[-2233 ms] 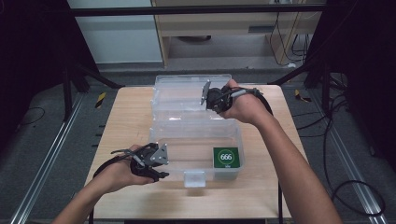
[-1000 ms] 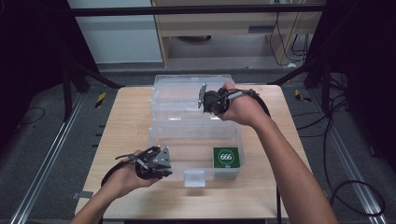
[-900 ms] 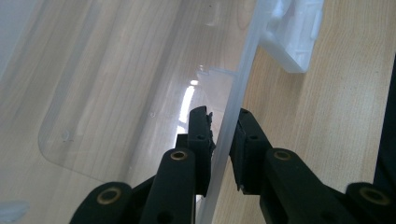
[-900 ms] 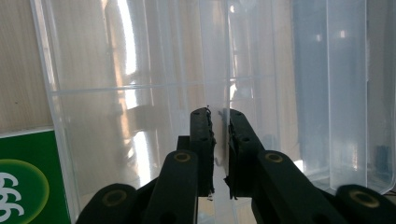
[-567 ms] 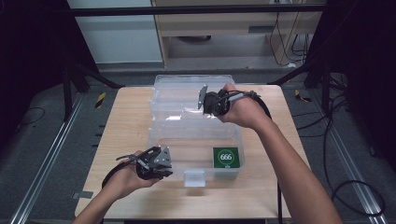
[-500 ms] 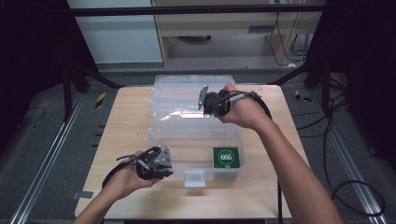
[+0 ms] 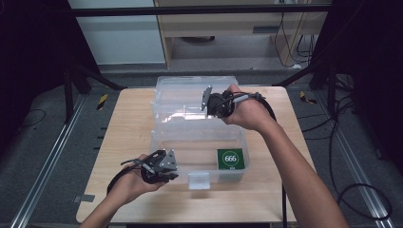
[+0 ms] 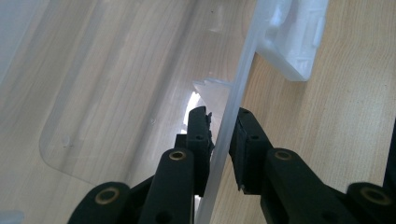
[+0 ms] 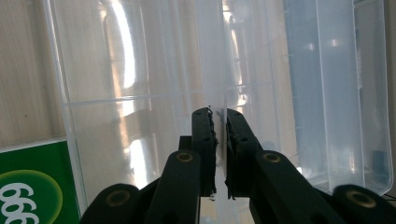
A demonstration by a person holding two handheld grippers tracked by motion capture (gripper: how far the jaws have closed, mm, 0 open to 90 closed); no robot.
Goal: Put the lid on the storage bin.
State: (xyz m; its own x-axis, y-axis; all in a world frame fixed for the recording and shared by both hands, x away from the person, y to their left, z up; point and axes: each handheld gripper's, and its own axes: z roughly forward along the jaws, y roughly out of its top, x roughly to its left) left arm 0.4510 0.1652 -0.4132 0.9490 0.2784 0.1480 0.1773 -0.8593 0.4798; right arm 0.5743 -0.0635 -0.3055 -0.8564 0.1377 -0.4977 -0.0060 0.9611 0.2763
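Observation:
A clear plastic box [image 7: 159,142] stands on the wooden table, and a green card marked 666 [image 7: 231,159] lies in its near right corner. Its clear lid [image 7: 187,95] is hinged at the far side and held partly raised. My right gripper [image 7: 206,100] is shut on the lid's free edge [image 9: 215,70], which runs up between the jaws [image 9: 218,112]. My left gripper [image 7: 169,164] is at the box's near left corner. There its jaws [image 8: 223,119] are shut on the thin front wall [image 8: 243,70], beside the white latch [image 8: 299,42].
The table [image 7: 128,118] has bare wood left of the box and along its near edge. A corner of the green card [image 9: 28,186] lies under the raised lid. Cables trail from both grippers. Dark stands and floor rails flank the table.
The right hand has edged slightly left with the lid's edge since the earliest frame. The left gripper keeps its place on the box wall.

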